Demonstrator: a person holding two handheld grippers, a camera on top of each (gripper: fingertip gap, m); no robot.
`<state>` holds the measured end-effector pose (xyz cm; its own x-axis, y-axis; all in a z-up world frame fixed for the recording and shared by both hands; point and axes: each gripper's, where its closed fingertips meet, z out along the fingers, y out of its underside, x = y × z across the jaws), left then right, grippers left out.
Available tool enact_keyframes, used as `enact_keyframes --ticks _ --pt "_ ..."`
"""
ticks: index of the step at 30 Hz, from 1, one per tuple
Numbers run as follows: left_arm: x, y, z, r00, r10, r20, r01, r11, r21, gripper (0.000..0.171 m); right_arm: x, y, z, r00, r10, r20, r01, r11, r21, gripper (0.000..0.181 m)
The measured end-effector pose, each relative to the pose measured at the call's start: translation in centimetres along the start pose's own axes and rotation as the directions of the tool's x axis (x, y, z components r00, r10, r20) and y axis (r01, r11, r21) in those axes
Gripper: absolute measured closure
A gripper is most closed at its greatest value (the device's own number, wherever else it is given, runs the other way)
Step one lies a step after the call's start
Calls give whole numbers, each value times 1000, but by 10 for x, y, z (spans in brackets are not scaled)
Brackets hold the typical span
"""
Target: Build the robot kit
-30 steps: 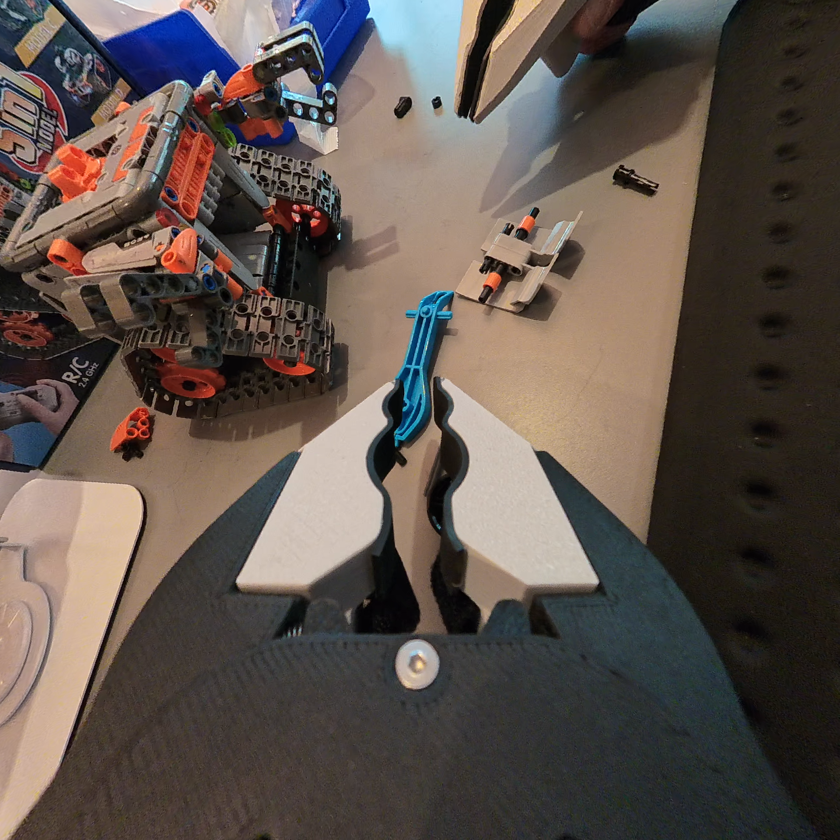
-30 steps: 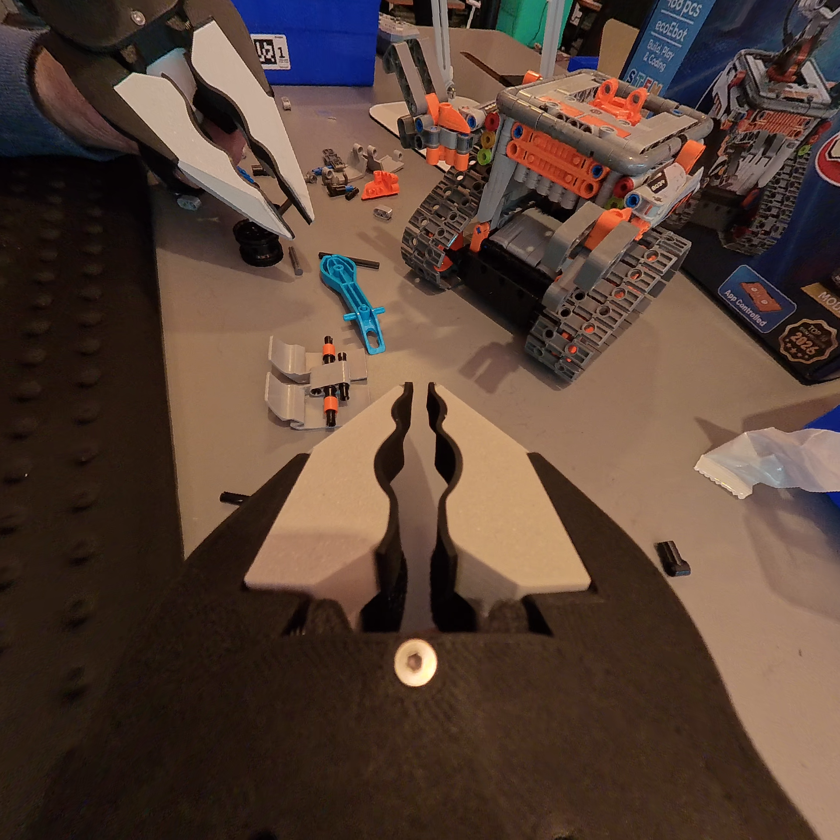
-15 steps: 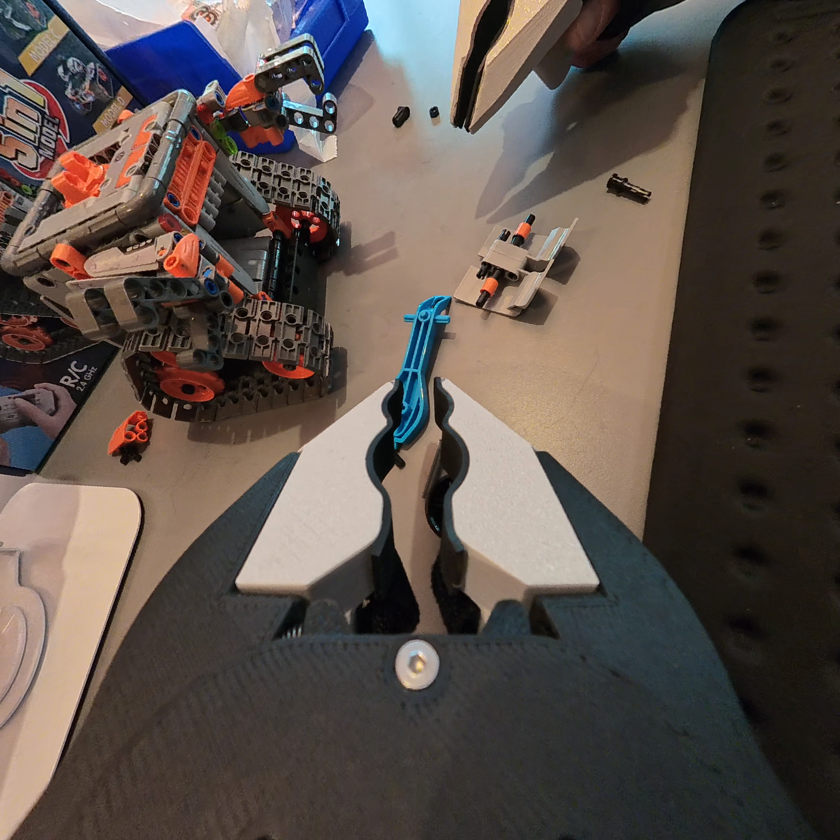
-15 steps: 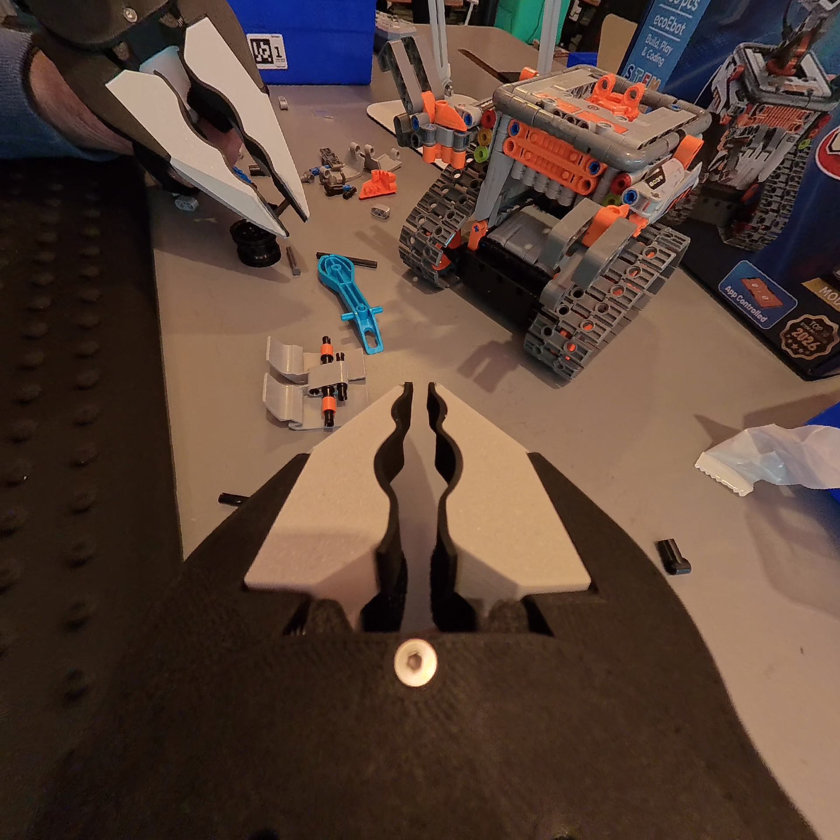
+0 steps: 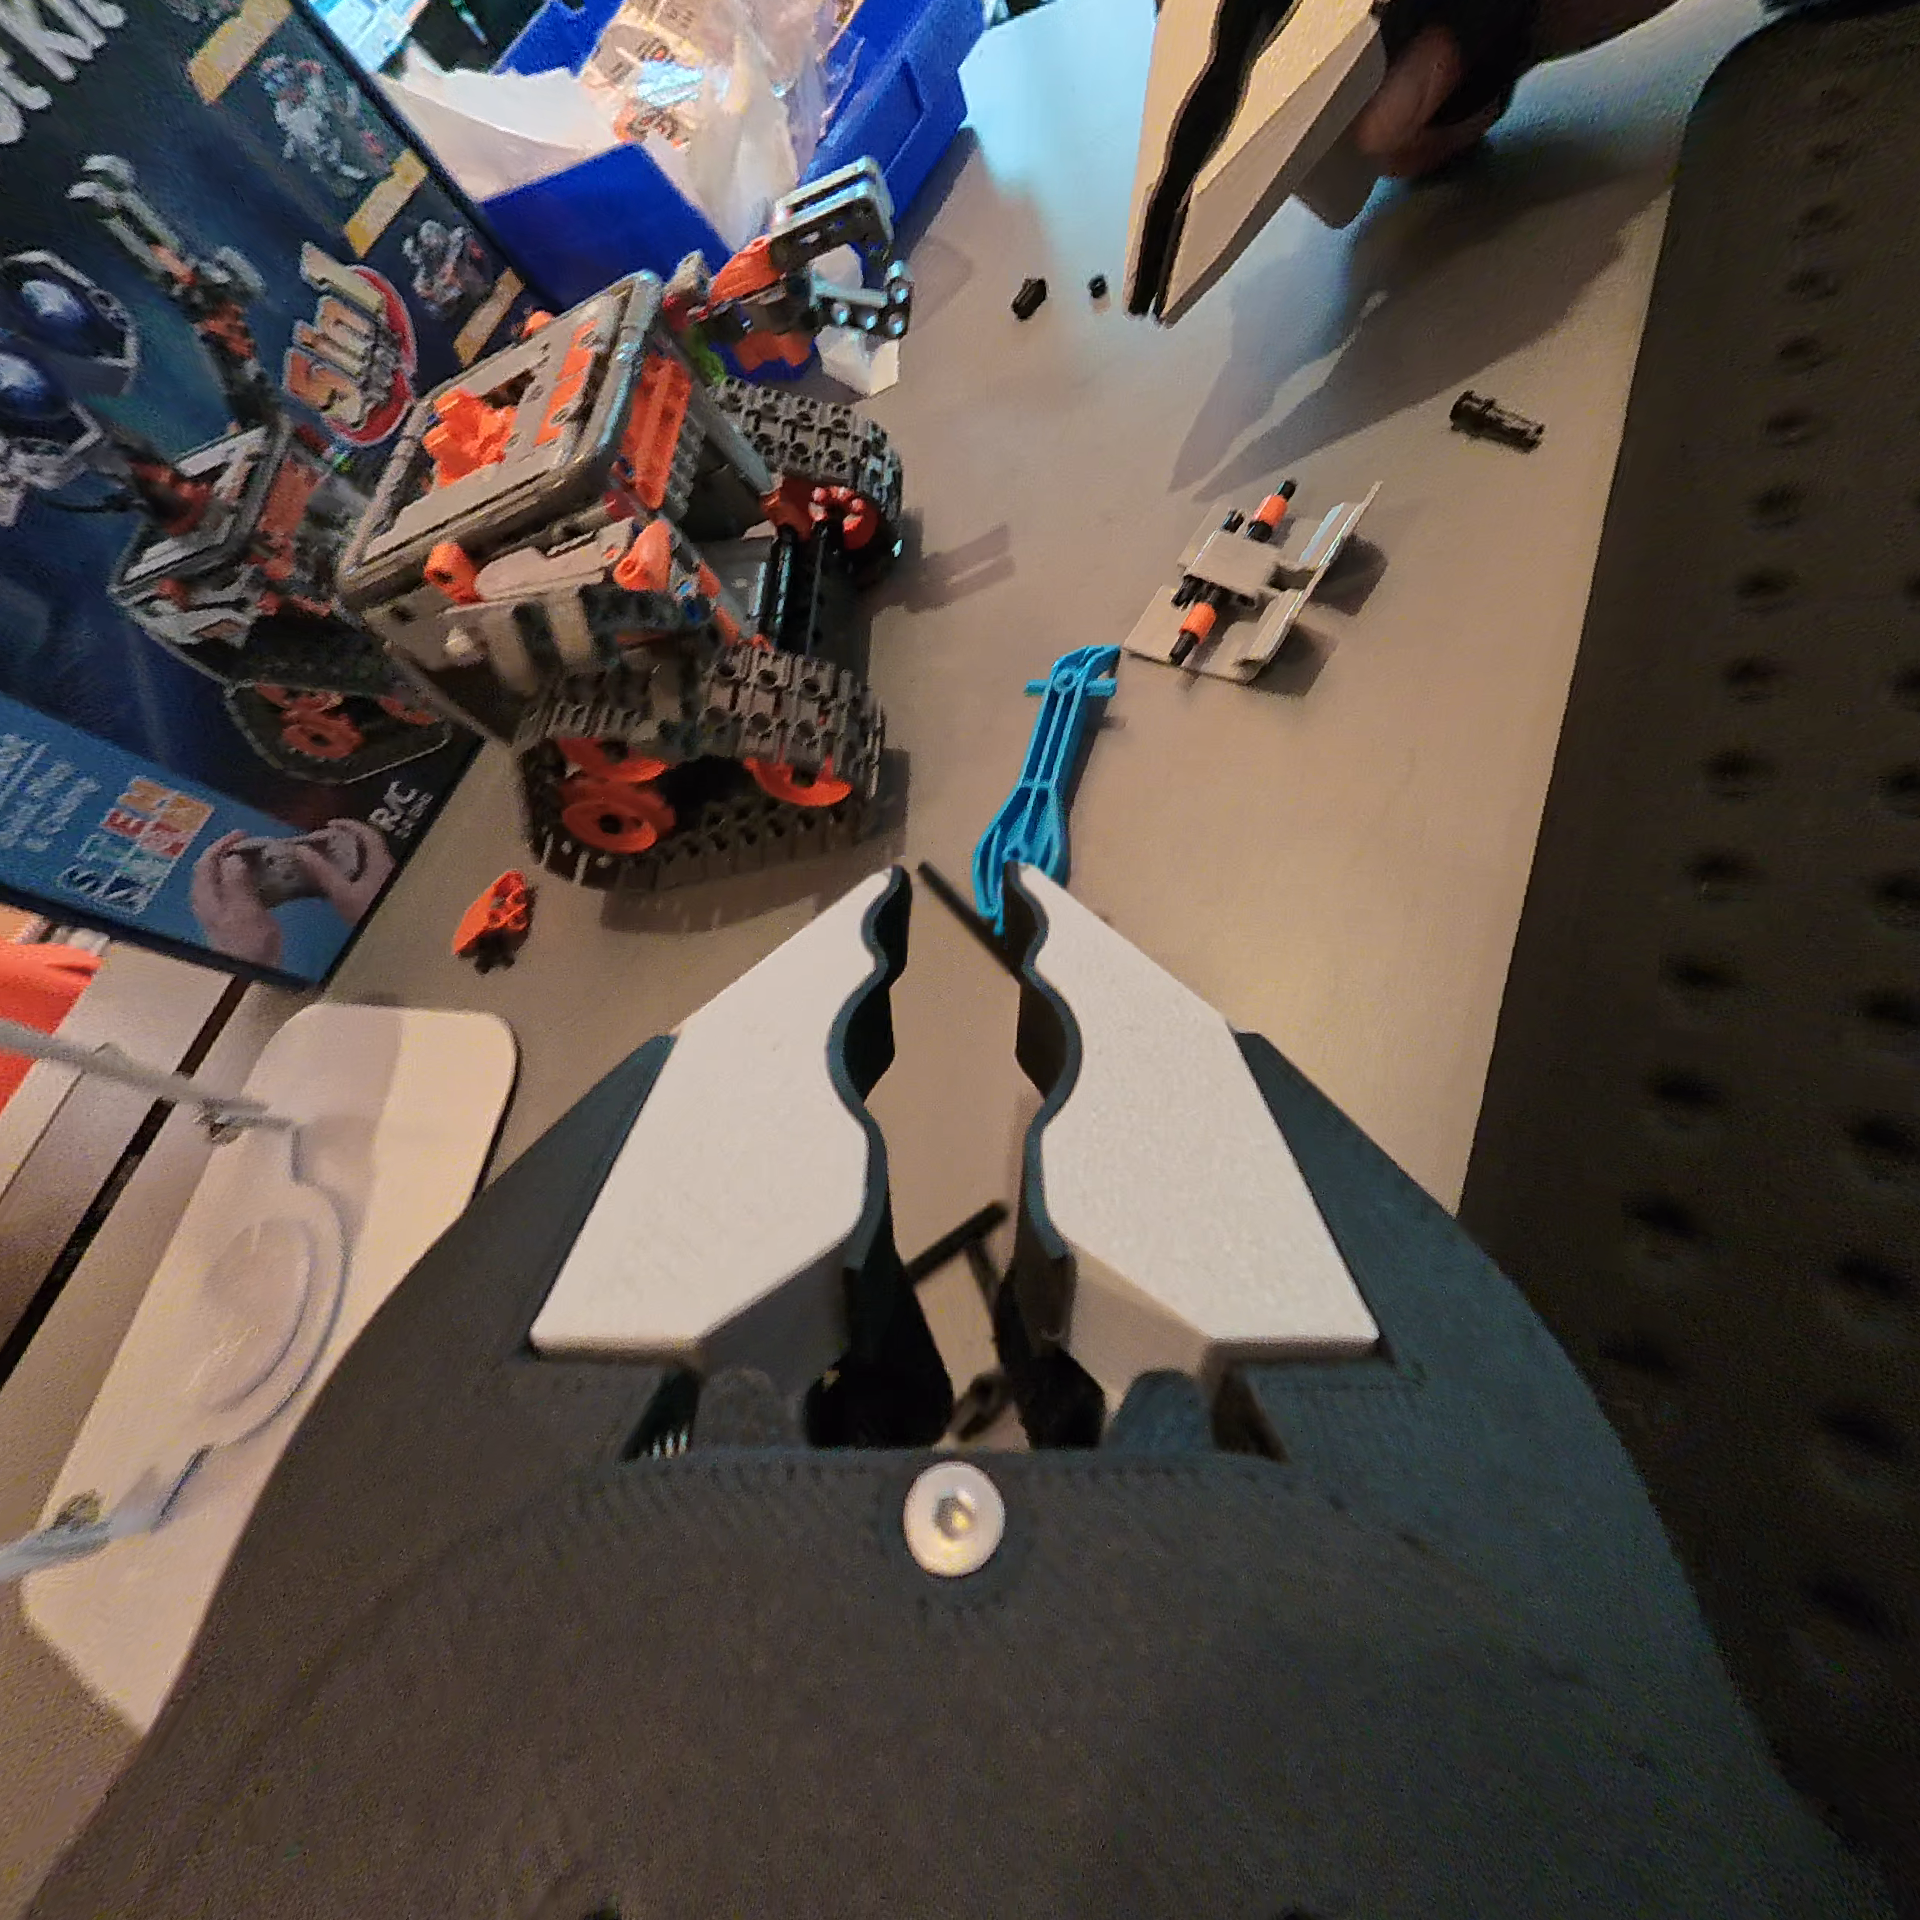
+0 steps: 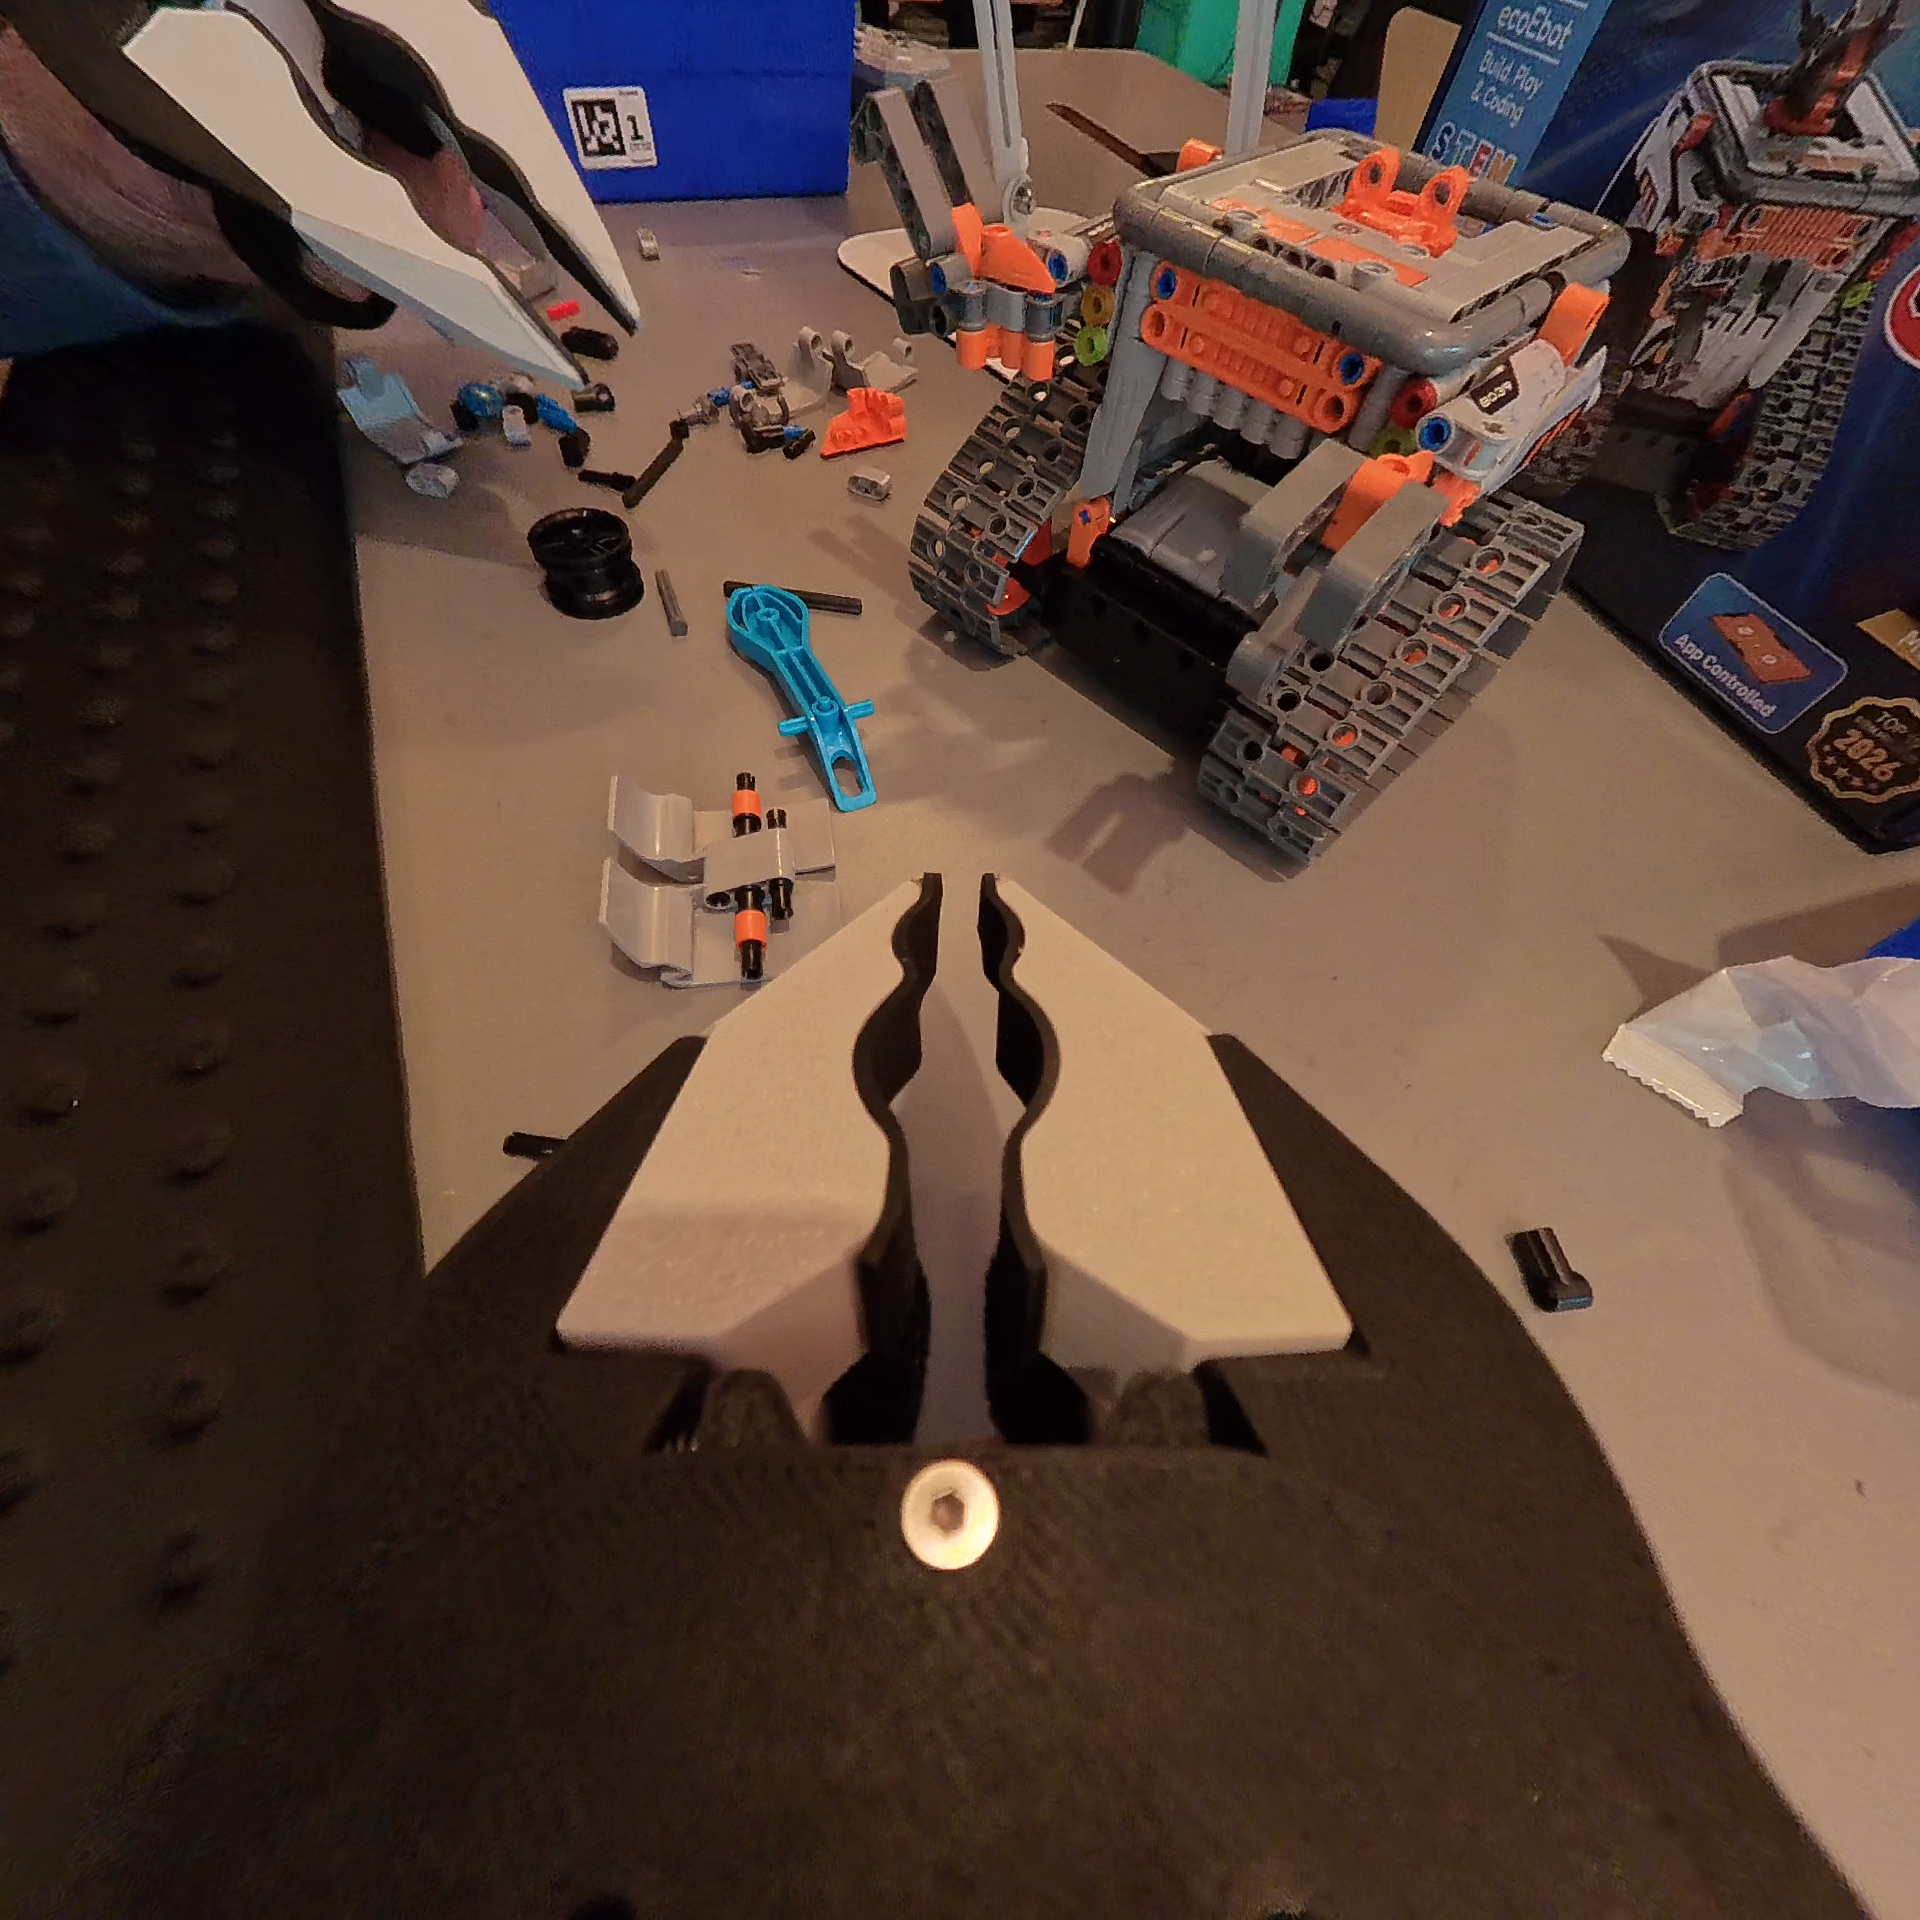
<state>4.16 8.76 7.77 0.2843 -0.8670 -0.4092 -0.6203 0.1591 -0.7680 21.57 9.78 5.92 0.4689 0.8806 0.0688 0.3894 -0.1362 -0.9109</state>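
My left gripper is open and empty above the grey table. Its tips hover at the near end of a light blue plastic tool, and a thin black rod lies below the jaws. In the right wrist view it hangs over loose small parts at the far left. My right gripper is shut and empty, just right of a grey sub-assembly with orange and black pins. It also shows at the top of the left wrist view. A grey and orange tracked brick robot stands beyond.
A black dimpled mat borders the table. A black wheel, a black pin and a plastic bag lie about. The kit's box and a blue bin stand behind the robot. A white pad lies near left. My right fingertips sit around 20 centimeters from my left ones. Between my left fingertips and the black wheel there is roughly 5 centimeters.
My left gripper has risen and drawn back from the blue tool, and its jaws have spread a little. My right gripper has barely moved.
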Motion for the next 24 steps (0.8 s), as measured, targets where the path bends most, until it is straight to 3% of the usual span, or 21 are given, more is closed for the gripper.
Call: enact_keyframes --ticks 6,12,18,21,24 --pt "-28 39 -43 994 -60 97 67 995 -79 153 0 -5 -3 999 29 18 -30 999 25 175" --pt "-55 88 -94 976 -112 185 149 969 -197 148 -14 -33 -5 999 -31 -9 31 999 7 175" --pt "-57 126 -132 963 -236 128 263 927 -269 142 -44 -68 9 993 -119 2 119 993 -2 175" --pt "-50 145 -136 967 -242 84 256 899 -355 141 -61 -77 24 989 -144 35 144 990 -1 175" --pt "-38 146 -129 967 -255 18 244 897 -368 142 -75 -82 39 985 -162 62 162 987 4 175"
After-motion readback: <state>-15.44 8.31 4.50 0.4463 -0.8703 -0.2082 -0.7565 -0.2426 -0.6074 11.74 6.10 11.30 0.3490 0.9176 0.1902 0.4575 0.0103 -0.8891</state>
